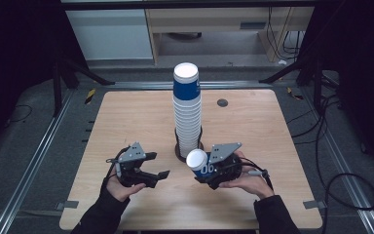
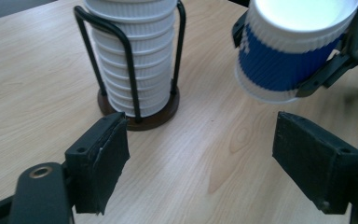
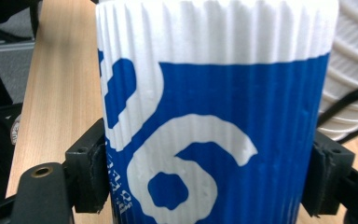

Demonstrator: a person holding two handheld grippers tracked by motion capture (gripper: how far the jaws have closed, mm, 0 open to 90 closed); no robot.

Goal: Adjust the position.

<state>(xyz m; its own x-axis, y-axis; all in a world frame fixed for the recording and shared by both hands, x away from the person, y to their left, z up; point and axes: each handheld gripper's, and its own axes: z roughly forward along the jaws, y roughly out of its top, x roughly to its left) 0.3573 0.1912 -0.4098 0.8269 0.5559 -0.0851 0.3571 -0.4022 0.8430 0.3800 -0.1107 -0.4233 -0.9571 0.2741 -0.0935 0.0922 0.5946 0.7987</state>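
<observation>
High view: table (image 1: 126, 117) bears a tall cup stack (image 1: 187, 109) in a wire holder (image 1: 180, 155). Just right of the holder's base, the right gripper (image 1: 205, 168) is clenched on a blue-and-white cup (image 1: 200, 163), tilted. Left of the holder, the left gripper (image 1: 161, 176) hangs released, jaws apart.

a light wooden table (image 1: 126, 122) carries a round dark-based wire holder (image 1: 179, 155) near its middle, with a tall stack of white ribbed cups (image 1: 187, 119) standing upright in it. a small dark round spot (image 1: 222, 102), perhaps a grommet, sits toward the far edge.
</observation>
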